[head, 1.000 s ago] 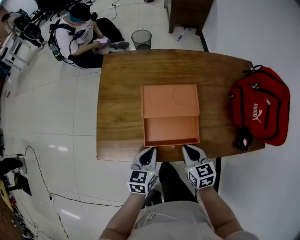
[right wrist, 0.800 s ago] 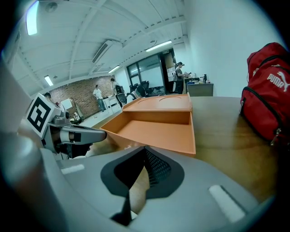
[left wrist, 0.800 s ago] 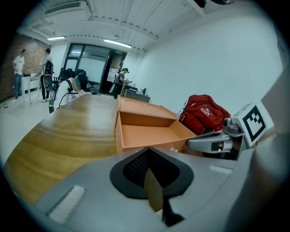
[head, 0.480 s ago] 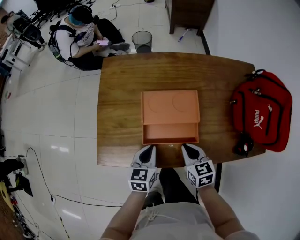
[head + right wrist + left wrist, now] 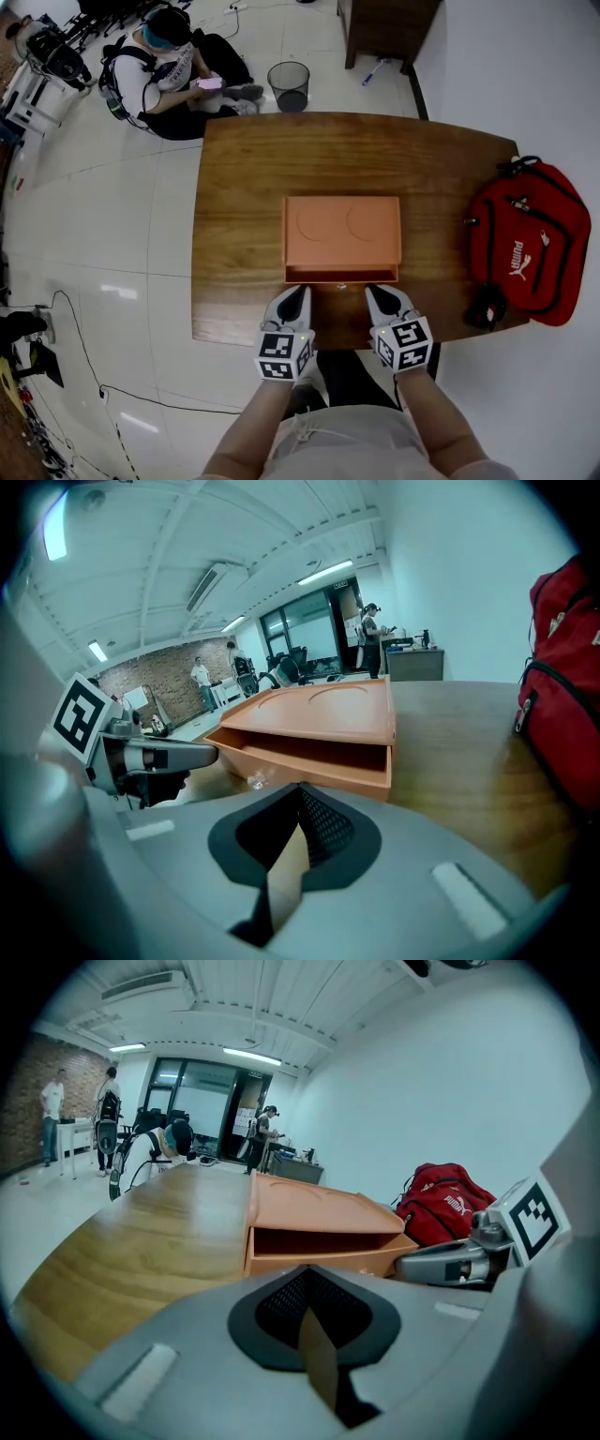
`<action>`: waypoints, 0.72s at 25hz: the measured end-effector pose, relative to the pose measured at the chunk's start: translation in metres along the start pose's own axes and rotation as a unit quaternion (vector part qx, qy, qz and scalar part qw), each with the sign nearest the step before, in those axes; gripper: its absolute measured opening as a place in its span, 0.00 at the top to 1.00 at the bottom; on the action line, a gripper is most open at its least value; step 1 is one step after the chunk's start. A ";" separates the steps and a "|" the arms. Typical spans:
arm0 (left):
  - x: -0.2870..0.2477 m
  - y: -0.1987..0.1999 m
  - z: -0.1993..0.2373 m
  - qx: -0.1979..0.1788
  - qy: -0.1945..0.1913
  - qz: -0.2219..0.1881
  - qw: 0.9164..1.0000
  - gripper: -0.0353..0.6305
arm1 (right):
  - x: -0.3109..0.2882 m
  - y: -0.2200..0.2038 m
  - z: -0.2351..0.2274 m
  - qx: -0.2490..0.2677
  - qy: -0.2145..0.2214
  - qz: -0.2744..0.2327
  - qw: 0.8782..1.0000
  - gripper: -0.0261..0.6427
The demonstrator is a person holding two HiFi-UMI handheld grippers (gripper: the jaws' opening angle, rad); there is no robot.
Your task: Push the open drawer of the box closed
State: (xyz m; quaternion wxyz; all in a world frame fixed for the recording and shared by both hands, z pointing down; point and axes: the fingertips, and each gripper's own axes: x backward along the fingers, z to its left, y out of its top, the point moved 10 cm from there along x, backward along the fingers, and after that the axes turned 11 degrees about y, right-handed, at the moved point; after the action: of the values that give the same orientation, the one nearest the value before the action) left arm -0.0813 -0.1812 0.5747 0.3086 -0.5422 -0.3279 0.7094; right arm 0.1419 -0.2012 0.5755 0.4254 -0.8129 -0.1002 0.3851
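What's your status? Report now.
Left gripper, right gripper shut, empty. Drawer of orange plastic box nearly closed, slit showing. Nothing blocking.

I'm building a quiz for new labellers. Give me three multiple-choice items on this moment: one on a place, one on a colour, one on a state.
1. Where does the bag lie?
A. at the table's right end
B. under the table
C. on the floor by the bin

2. What colour is the box?
A. blue
B. orange
C. white

3. How does the drawer stand?
A. pulled fully out
B. taken out and laid aside
C. nearly in, with a thin gap left

Answers:
1 A: the head view shows it at the right edge, apart from the box.
2 B: it is orange in all three views.
3 C: only a narrow strip of it shows at the box's front.
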 end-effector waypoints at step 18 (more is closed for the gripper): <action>-0.022 0.019 0.008 -0.011 -0.009 -0.015 1.000 0.94 | -0.006 0.021 -0.024 -0.004 -0.022 -0.017 1.000 0.96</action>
State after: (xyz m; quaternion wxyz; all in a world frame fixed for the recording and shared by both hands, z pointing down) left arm -0.0858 -0.2110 0.5741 0.3105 -0.5339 -0.3464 0.7060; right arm 0.1512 -0.2316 0.5709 0.4261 -0.8044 -0.1251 0.3947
